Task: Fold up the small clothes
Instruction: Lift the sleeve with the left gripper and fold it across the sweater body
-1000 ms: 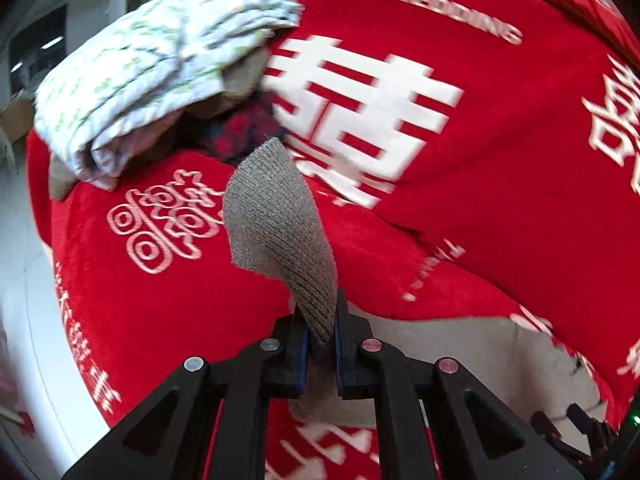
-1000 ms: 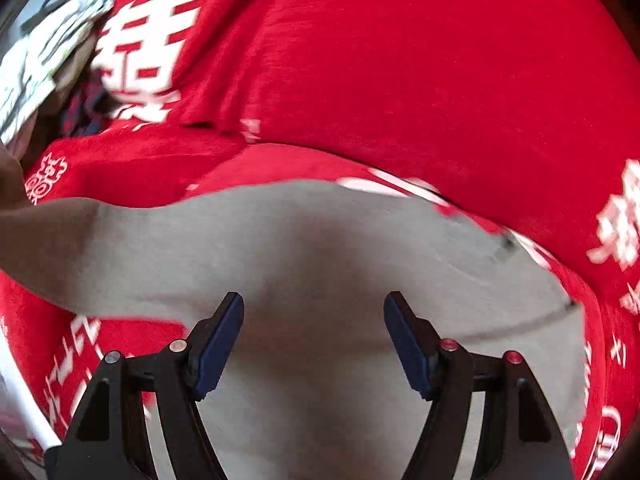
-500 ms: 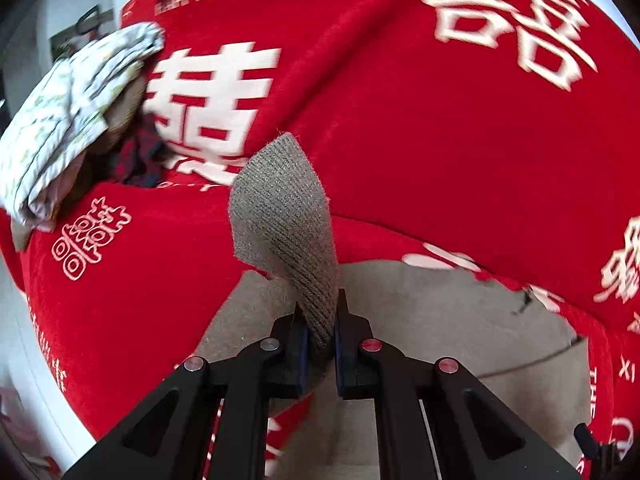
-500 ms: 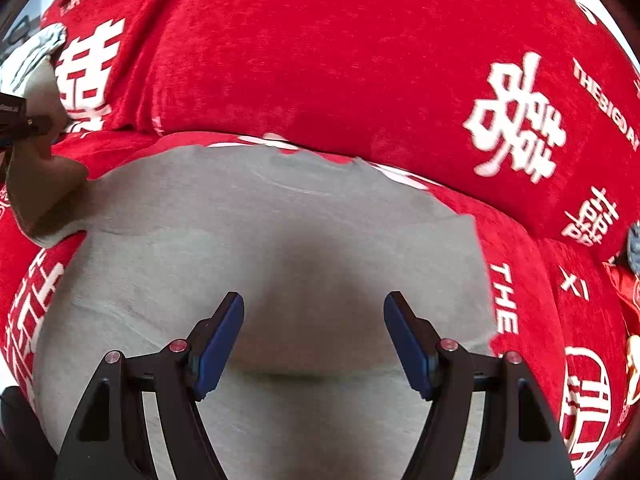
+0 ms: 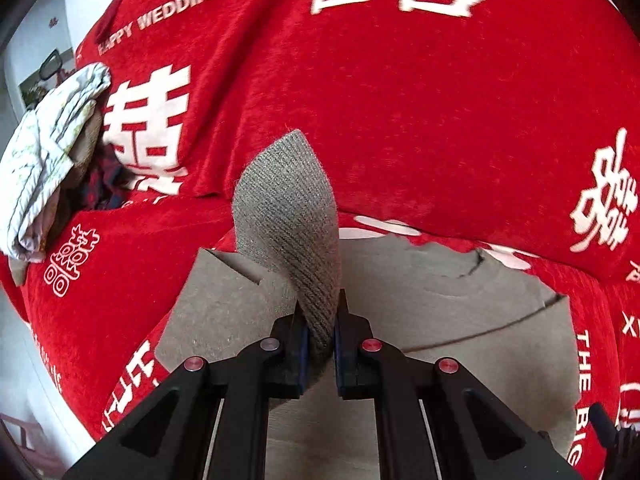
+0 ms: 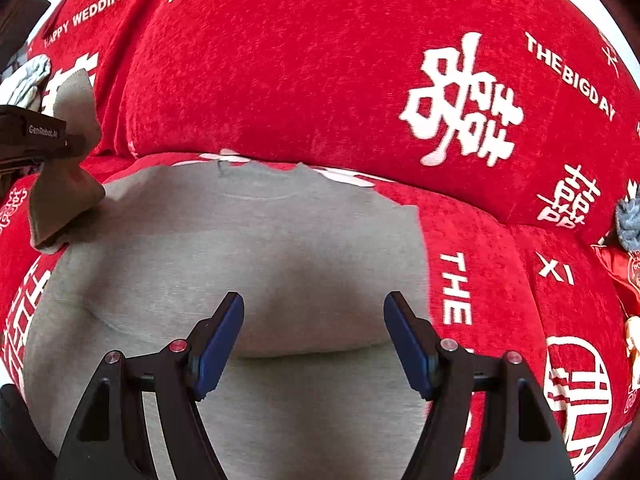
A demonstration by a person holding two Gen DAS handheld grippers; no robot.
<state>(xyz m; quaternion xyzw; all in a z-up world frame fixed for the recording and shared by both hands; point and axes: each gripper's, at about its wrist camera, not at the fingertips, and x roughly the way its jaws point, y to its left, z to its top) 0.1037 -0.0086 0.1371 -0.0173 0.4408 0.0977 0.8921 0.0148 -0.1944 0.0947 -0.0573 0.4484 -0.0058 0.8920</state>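
Grippers counted: two. Left gripper [image 5: 320,334] is clenched on the ribbed cuff [image 5: 286,216] of one grey garment [image 6: 248,256], with the cuff standing up between the pads and curling over toward the backrest. Right gripper [image 6: 314,340] is released, jaws wide apart, hovering over the middle of the same garment with nothing between the blue pads [image 6: 218,344]. Garments in work: one, spread flat on the seat of the red sofa cover [image 6: 320,80], neckline toward the backrest, right edge just short of the white lettering on the seat. In the right wrist view the left gripper [image 6: 78,146] enters at the left edge, holding the lifted sleeve above the garment's left side. Other clothes: one pile [image 5: 52,152] at the left end of the sofa, a pale printed piece on top and darker fabric beneath; exact count of pieces in it cannot be told. One grey-blue item [image 6: 628,224] sits at the right end; its kind is unclear.
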